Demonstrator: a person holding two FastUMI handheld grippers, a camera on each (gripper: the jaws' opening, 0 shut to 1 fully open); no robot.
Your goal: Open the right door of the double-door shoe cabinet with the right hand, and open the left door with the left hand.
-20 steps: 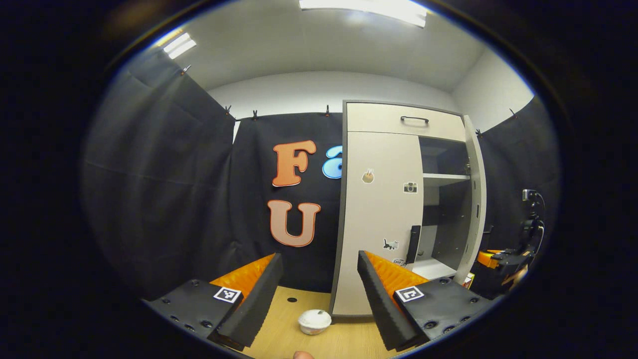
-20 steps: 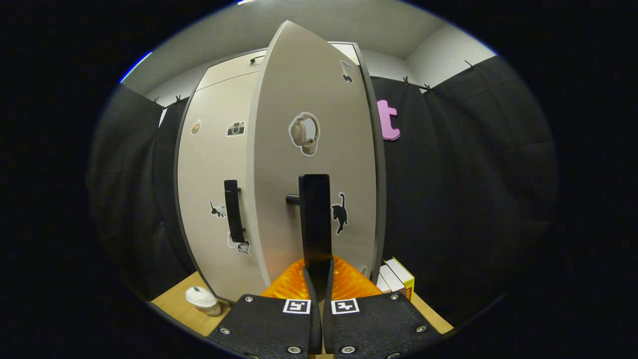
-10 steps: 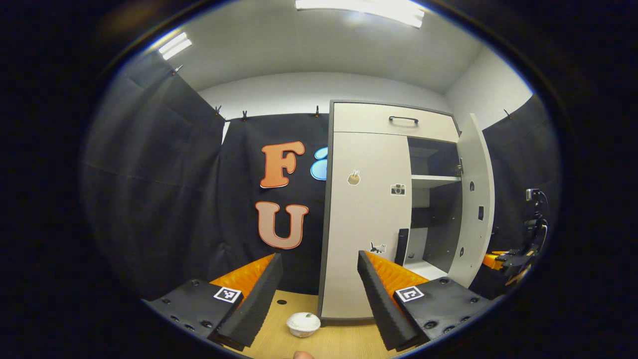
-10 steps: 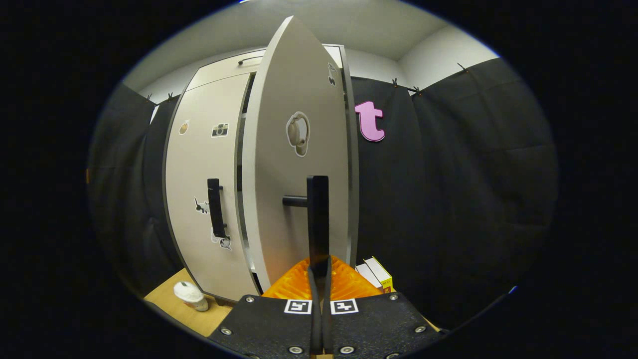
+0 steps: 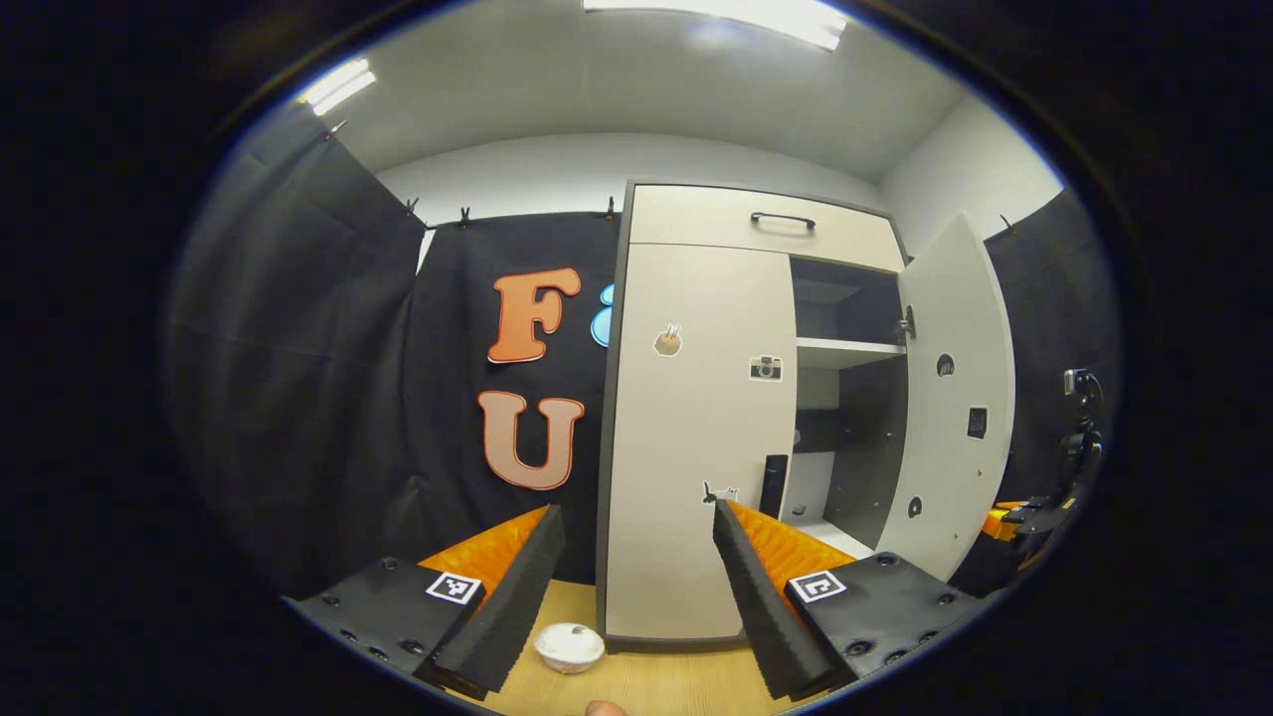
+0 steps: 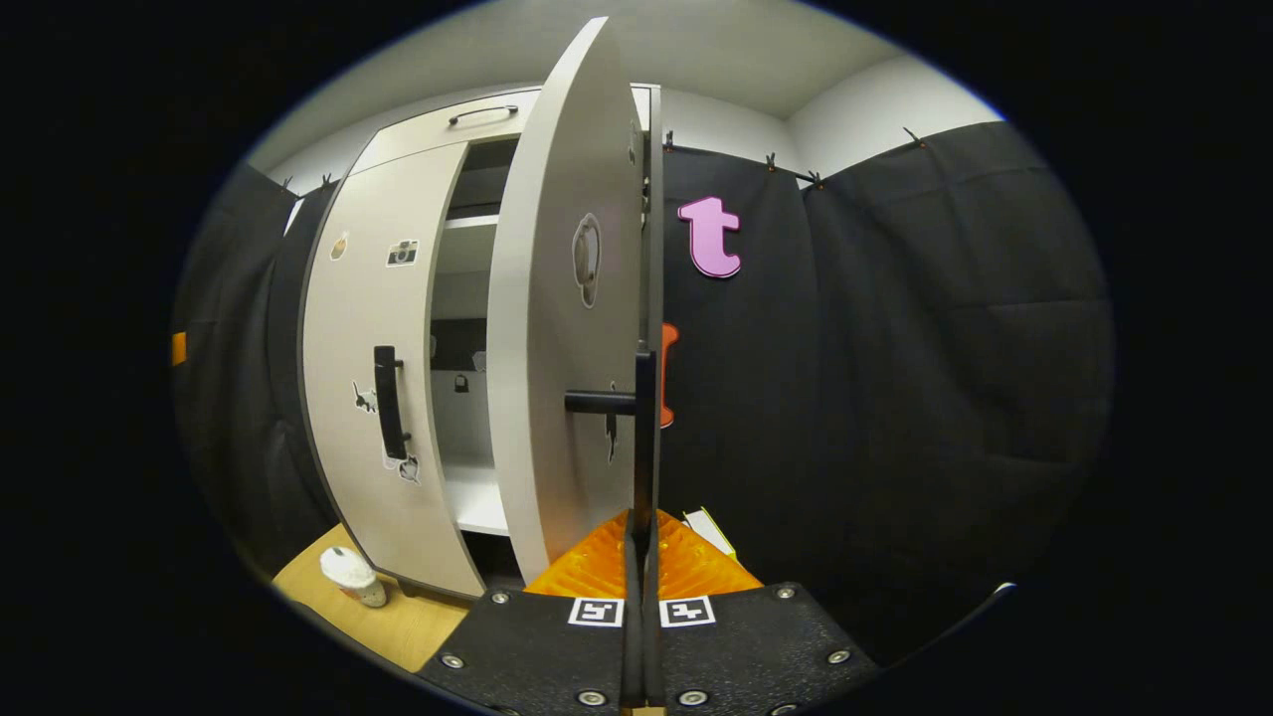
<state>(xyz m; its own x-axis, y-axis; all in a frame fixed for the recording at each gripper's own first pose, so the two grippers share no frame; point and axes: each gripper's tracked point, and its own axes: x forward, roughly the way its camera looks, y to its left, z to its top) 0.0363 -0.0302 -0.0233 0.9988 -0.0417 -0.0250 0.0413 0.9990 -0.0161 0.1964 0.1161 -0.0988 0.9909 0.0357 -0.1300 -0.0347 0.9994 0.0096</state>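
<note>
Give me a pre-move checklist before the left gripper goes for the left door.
1. Right door swung well open: ok.
2. Right gripper shut on the right door's handle: ok.
3. Left door closed, not yet opened: ok to start.
4. Left gripper open and short of the door: ok.
5. Left door's handle free, nothing on it: ok.
6. White cup on the floor, near the left door's corner; whether it sits in the swing path: cannot tell.

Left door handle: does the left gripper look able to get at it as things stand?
Probably yes. The left gripper is open and faces the closed left door; its handle shows just beyond the fingers, nothing between them. The right door swings away.
</note>
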